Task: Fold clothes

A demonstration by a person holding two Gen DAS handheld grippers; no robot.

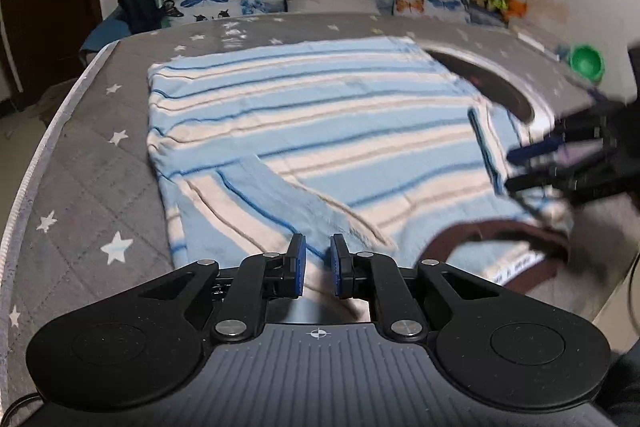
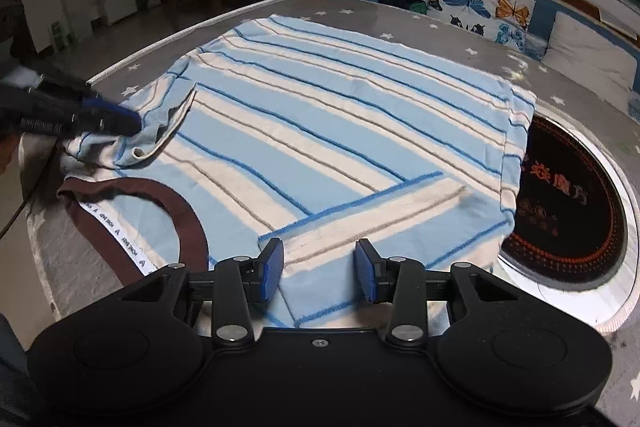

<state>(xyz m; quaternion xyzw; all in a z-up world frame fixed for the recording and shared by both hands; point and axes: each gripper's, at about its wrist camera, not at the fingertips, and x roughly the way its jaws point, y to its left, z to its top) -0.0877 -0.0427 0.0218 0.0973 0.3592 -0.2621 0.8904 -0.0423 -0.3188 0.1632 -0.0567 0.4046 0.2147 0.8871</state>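
A striped shirt (image 2: pixel 332 131) lies spread across the grey star-print table cover (image 1: pixel 80 163), its brown collar (image 2: pixel 188 223) at the near edge and one side draped onto a round black cooktop (image 2: pixel 568 203) set into the table. The left gripper (image 1: pixel 318 251) has its jaws drawn narrow over the bunched left sleeve (image 2: pixel 160 123); from the other view its tips sit right in that cloth, so it looks pinched, though blur keeps me from swearing to it. The right gripper (image 2: pixel 320 259) hovers half open over the folded right sleeve (image 2: pixel 360 215), with nothing clamped. To do this fold well, I'd take the left sleeve by a firm bite near the shoulder seam, lift only enough to clear the body, then carry it inward and lay it flat along the stripes without dragging the collar.
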